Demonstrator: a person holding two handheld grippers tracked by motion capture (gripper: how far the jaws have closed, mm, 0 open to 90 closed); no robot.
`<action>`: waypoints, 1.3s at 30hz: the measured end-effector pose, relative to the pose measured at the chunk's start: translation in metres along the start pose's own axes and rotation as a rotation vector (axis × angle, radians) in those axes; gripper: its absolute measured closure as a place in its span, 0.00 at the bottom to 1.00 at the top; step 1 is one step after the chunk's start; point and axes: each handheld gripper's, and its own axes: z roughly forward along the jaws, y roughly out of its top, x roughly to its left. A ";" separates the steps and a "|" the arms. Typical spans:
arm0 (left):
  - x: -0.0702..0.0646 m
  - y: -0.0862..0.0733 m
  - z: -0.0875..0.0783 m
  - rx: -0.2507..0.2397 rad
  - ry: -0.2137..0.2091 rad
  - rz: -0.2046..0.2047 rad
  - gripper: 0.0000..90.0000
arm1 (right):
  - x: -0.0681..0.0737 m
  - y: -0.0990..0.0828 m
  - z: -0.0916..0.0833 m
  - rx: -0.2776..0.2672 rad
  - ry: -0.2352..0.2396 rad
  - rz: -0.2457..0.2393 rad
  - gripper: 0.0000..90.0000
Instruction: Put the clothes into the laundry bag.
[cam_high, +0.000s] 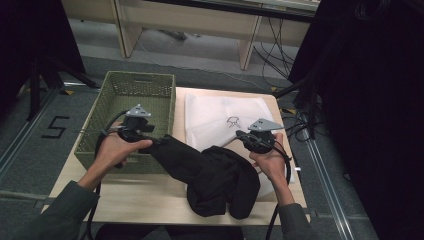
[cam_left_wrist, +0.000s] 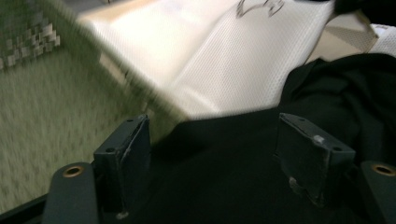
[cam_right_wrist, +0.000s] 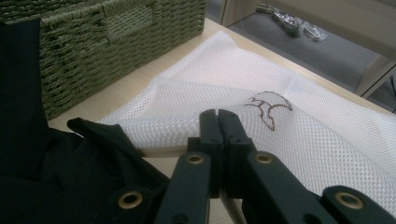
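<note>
Left claw open over black garment.

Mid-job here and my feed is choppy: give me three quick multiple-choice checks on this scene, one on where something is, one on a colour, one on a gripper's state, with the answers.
1. Where does the black garment lie?
A. wholly inside the basket
B. on the table, one part reaching up to the basket's rim
C. on the floor

2. What colour is the woven basket?
A. green
B. red
C. white

3. How do the right gripper's jaws stand?
A. wide apart
B. closed together
C. clamped around the basket's rim

Answers:
1 B: in the high view the dark cloth is heaped on the table, partly over the white mesh bag, and a strip stretches up to the left gripper at the basket's near wall.
2 A: the weave is olive green in the high view and the right gripper view.
3 B: in the right gripper view its two black jaws meet with no gap.
</note>
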 end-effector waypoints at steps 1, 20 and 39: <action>0.004 -0.005 0.001 0.009 -0.005 0.001 0.28 | 0.001 0.000 0.001 -0.006 0.000 0.008 1.00; -0.006 -0.028 0.022 0.078 -0.204 -0.037 0.70 | -0.001 0.000 -0.001 0.014 0.005 -0.001 1.00; -0.051 0.015 -0.011 -0.081 -0.176 0.117 0.98 | -0.002 0.000 -0.001 0.014 0.002 -0.003 1.00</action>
